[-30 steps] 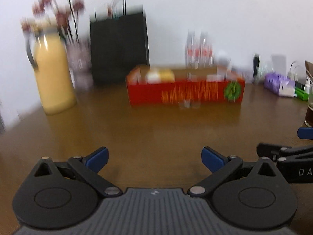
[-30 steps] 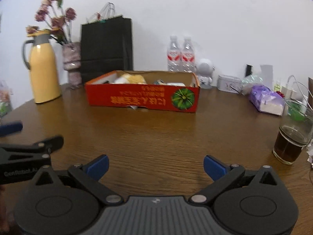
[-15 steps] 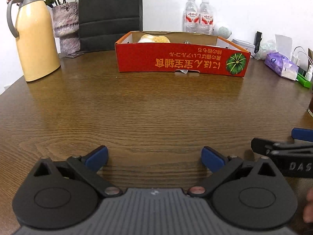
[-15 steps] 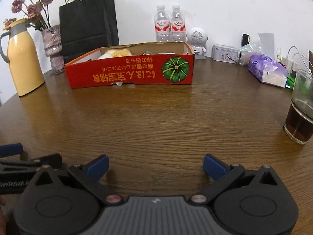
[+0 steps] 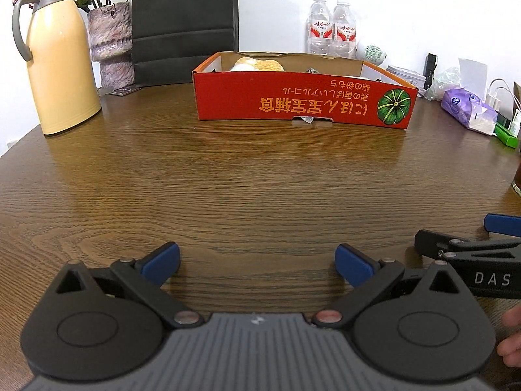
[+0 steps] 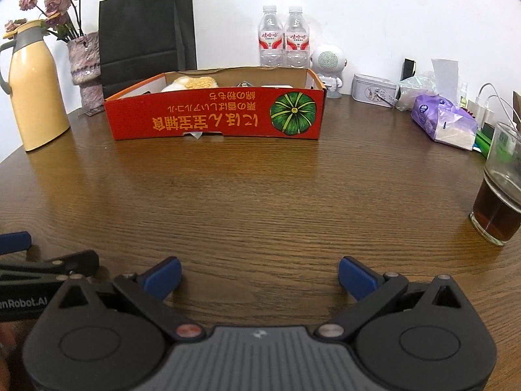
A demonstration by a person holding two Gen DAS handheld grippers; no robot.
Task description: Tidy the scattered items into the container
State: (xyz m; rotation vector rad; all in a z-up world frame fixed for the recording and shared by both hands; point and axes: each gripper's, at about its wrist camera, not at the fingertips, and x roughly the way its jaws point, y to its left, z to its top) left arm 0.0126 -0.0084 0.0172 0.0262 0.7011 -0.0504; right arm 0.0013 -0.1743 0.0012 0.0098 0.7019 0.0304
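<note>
A red cardboard box (image 5: 302, 104) with a green pumpkin print stands at the far middle of the brown table; it also shows in the right wrist view (image 6: 215, 115). A yellow-and-white soft item (image 5: 257, 64) and other small items lie inside it, mostly hidden by the wall. My left gripper (image 5: 257, 262) is open and empty, low over the near table. My right gripper (image 6: 259, 277) is open and empty, beside it on the right. Each gripper shows at the edge of the other's view.
A yellow thermos jug (image 5: 57, 62), a vase with dried flowers (image 5: 110, 49) and a black paper bag (image 5: 184, 22) stand far left. Two water bottles (image 6: 283, 37), a white speaker, a tin, a purple tissue pack (image 6: 443, 122) and a glass of dark drink (image 6: 499, 192) stand at the right.
Both grippers have dropped lower and tilted, so the box now sits higher and nearer in view. The left view was blurred by motion and is now sharp. Both stay open.
</note>
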